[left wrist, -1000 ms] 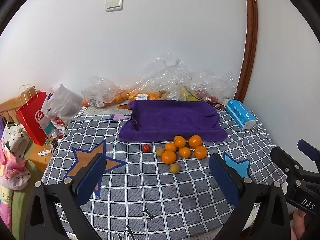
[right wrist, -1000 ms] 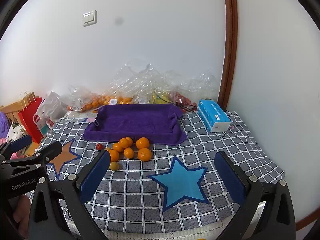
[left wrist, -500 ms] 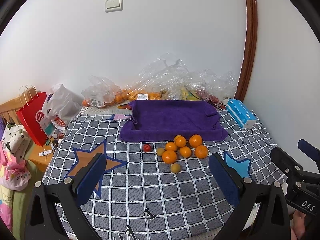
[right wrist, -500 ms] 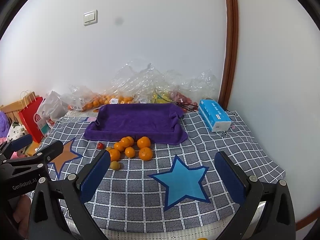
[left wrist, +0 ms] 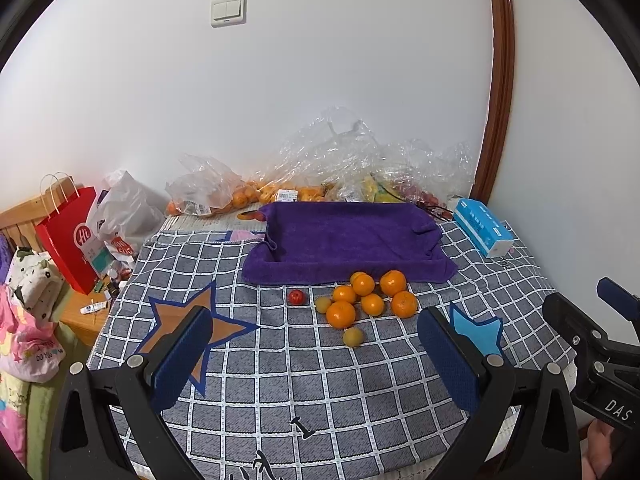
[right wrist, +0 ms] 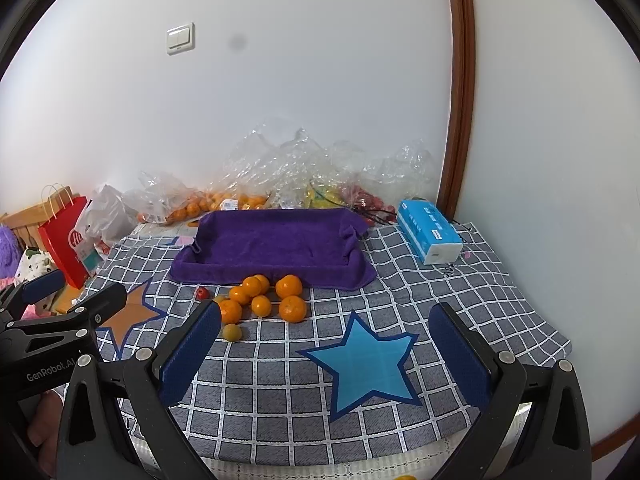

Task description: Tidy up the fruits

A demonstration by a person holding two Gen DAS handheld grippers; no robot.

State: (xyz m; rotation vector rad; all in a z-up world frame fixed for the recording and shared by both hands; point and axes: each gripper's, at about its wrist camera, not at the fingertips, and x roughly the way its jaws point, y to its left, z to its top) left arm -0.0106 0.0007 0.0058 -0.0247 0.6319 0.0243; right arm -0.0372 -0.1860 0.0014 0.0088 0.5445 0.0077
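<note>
Oranges (left wrist: 372, 296) are seen clustered before the empty purple-towelled tray (left wrist: 348, 236); nothing is yet sorted, left gripper (left wrist: 316, 356) and right gripper (right wrist: 324, 354) held wide.

Six oranges (left wrist: 363, 299) sit in one cluster on the checked cloth (left wrist: 280, 380), with one of them half hidden behind another. Two small yellow-green fruits (left wrist: 353, 337) lie by the cluster, and there is one small red fruit (left wrist: 296, 297). One purple towel-lined tray (left wrist: 344, 240) stands behind them. One blue tissue pack (left wrist: 482, 232) lies at the right. The cloth shows two stars: one orange-brown (left wrist: 224, 326), one blue (right wrist: 366, 364). There is one red paper bag (left wrist: 68, 240) at the left and one double light switch (left wrist: 228, 10) on the wall. Several clear plastic bags (left wrist: 208, 192) hold more oranges at the back; their number cannot be told. Two grippers are in view, left gripper (left wrist: 316, 354) and right gripper (right wrist: 324, 354).
</note>
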